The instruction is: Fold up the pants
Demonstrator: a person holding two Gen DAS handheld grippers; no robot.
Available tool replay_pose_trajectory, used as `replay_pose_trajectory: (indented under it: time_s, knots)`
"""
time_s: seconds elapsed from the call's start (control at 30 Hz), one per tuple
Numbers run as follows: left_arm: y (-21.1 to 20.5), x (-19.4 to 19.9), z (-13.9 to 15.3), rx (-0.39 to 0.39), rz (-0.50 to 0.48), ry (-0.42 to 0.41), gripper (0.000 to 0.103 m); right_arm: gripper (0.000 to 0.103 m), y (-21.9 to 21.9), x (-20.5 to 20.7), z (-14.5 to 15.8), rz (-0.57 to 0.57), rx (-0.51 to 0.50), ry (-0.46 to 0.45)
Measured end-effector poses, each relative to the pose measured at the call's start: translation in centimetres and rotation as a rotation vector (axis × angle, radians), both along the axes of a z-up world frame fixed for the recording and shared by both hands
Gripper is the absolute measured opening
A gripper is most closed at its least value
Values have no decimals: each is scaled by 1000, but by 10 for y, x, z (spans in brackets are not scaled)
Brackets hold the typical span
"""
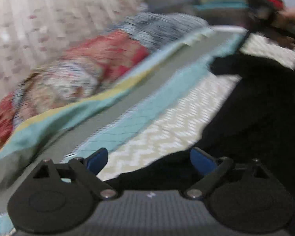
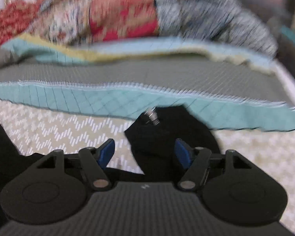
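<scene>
Both views are blurred. In the left wrist view a pale patterned wall [image 1: 39, 19] is seen at the upper left, with a heap of red and grey patterned cloth [image 1: 100, 59] below it. From there a quilt [image 1: 127, 106] banded in teal, yellow and grey runs diagonally across a bed cover [image 1: 167, 133] printed with cream zigzags. The black pants [image 1: 251, 102] are spread over the right part of that cover, reaching down between the blue fingertips. At the upper right, only in this view, the right gripper [image 1: 263, 5] is seen as a dark blurred shape with a red part, held by a hand [image 1: 293, 15]. In the right wrist view the quilt [image 2: 127, 74] is seen level, across the far side of the bed, with the heaped cloth [image 2: 123, 13] behind it. Only here a raised fold of the pants [image 2: 167, 135] is shown, with a small metal fitting [image 2: 152, 116] at its top, near the teal edge. The jaws of the left gripper [image 1: 149, 159] are held wide apart, with black cloth lying between them; contact cannot be told. The jaws of the right gripper [image 2: 145, 153] are also apart, and the fold stands between them, close to the right fingertip, unclamped.
</scene>
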State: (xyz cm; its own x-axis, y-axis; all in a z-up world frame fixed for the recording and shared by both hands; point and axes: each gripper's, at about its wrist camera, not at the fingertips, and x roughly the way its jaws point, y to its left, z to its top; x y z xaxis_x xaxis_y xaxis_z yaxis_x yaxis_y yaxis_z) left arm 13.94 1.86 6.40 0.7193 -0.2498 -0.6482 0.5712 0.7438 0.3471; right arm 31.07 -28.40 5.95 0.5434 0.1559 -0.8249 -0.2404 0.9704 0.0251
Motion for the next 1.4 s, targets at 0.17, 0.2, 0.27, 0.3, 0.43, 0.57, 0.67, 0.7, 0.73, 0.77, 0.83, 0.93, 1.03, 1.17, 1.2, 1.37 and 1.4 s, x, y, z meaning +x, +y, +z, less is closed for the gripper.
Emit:
replay_pose_trajectory:
  time_s: [0.17,0.2,0.27,0.3,0.43,0.57,0.67,0.7,0.73,0.77,0.83,0.93,1.03,1.17,1.2,1.37,1.4]
  knots:
    - [-21,19,-33,115,-9,116,15,9,-24,15,-32,-166,14,73]
    - [-16,20,-34,113,20,136,4,6,-43,7,-24,-226,76,35]
    - [1,21,-28,32,70,133,5,6,-94,-17,5,-370,248,-63]
    - [11,17,-21,-22,87,116,5,6,-119,-30,19,-437,323,-105]
    - [37,1,5,-140,140,51,5,6,-226,-101,72,-732,600,-229]
    - [57,-6,30,-245,217,9,5,6,-279,-163,108,-865,774,-326]
    - [73,-4,45,-365,275,-7,5,6,-288,-178,118,-888,790,-344]
    - [76,0,49,-389,294,-10,5,6,-281,-174,117,-884,782,-342]
    - [76,5,50,-396,308,-9,5,6,-279,-165,115,-870,762,-331]
    - [74,11,50,-389,324,-10,5,6,-275,-152,111,-866,745,-318]
    - [69,24,47,-361,367,-24,5,6,-266,-121,100,-865,724,-291]
    - [65,45,38,-350,423,-31,5,6,-250,-84,82,-885,660,-268]
    - [62,66,23,-346,481,10,6,6,-245,-54,58,-910,616,-253]
    - [54,86,-2,-236,603,53,29,29,-248,-43,22,-964,680,-193]
    - [57,84,-4,-246,610,60,32,42,-249,-48,17,-960,709,-197]
    - [88,57,0,-279,621,42,43,42,-255,-68,19,-855,497,-238]
    - [97,48,3,-281,634,30,44,42,-257,-69,16,-838,460,-227]
